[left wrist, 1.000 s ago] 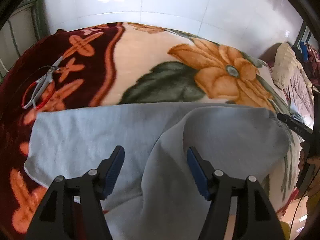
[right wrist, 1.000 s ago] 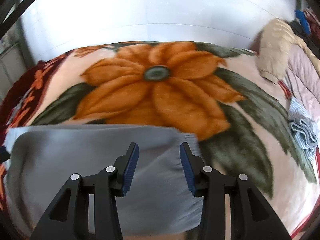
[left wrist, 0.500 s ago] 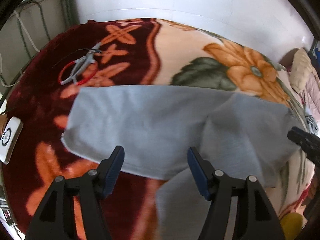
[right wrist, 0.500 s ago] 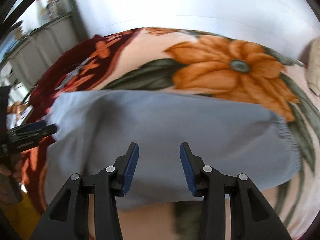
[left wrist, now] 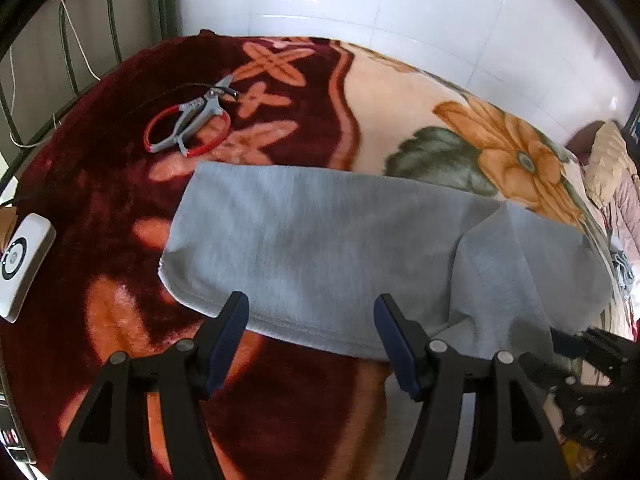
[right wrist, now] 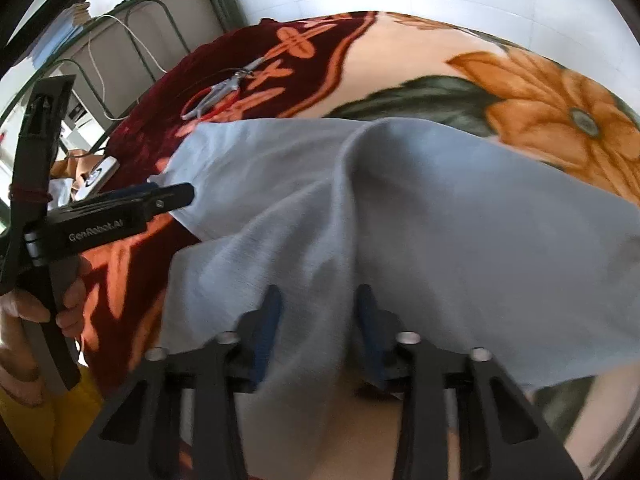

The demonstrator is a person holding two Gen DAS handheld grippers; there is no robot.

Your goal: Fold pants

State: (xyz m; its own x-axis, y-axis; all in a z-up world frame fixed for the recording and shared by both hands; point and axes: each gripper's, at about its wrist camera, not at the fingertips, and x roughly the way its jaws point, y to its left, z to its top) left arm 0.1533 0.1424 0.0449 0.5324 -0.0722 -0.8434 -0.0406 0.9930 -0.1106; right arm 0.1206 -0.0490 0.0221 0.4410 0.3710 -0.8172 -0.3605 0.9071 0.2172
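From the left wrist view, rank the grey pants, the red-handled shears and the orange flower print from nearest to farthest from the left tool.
1. Grey pants: their hem lies right at the tips of the left tool.
2. Red-handled shears: beyond the pants, up to the left on the dark red part of the blanket.
3. Orange flower print: far right, toward the tiled wall.
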